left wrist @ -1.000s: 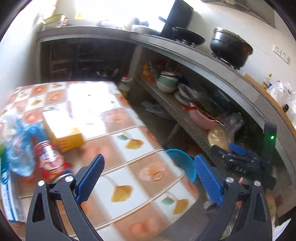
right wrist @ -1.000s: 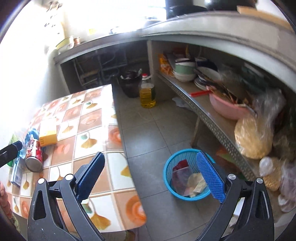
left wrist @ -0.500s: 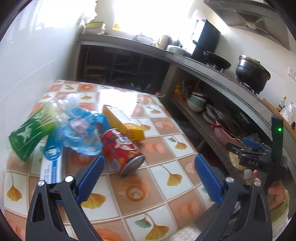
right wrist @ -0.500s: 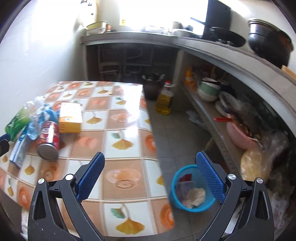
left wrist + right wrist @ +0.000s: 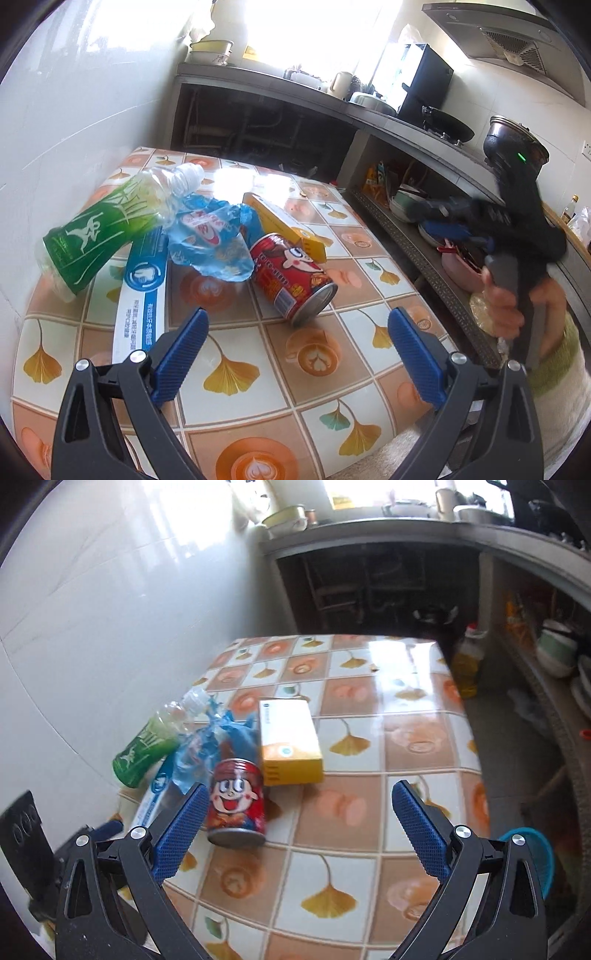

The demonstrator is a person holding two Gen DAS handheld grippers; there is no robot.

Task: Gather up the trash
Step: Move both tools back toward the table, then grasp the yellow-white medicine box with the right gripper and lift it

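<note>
Trash lies in a heap on the tiled table (image 5: pixel 258 373): a red cartoon can (image 5: pixel 291 280) on its side, a yellow box (image 5: pixel 284 225), a crumpled blue wrapper (image 5: pixel 210 240), a green-labelled plastic bottle (image 5: pixel 107 225) and a white-and-blue toothpaste box (image 5: pixel 140 299). My left gripper (image 5: pixel 297 356) hangs open just short of the can. The right gripper (image 5: pixel 301 834) is open too, its left finger beside the red can (image 5: pixel 236 805), with the yellow box (image 5: pixel 290 742), blue wrapper (image 5: pixel 207 746) and green bottle (image 5: pixel 151 742) behind. In the left wrist view a hand (image 5: pixel 506 306) holds the right gripper tool.
A blue trash basket (image 5: pixel 535 856) stands on the floor past the table's right edge. A white wall (image 5: pixel 92 646) runs along the table's left side. Shelves with bowls (image 5: pixel 406 206) and a counter with pots (image 5: pixel 513 144) line the right. An oil bottle (image 5: pixel 467 664) stands on the floor.
Both grippers swung left from the floor and basket toward the trash heap. The can and bottle now sit closer and nearer the centre of both views. Both stayed open.
</note>
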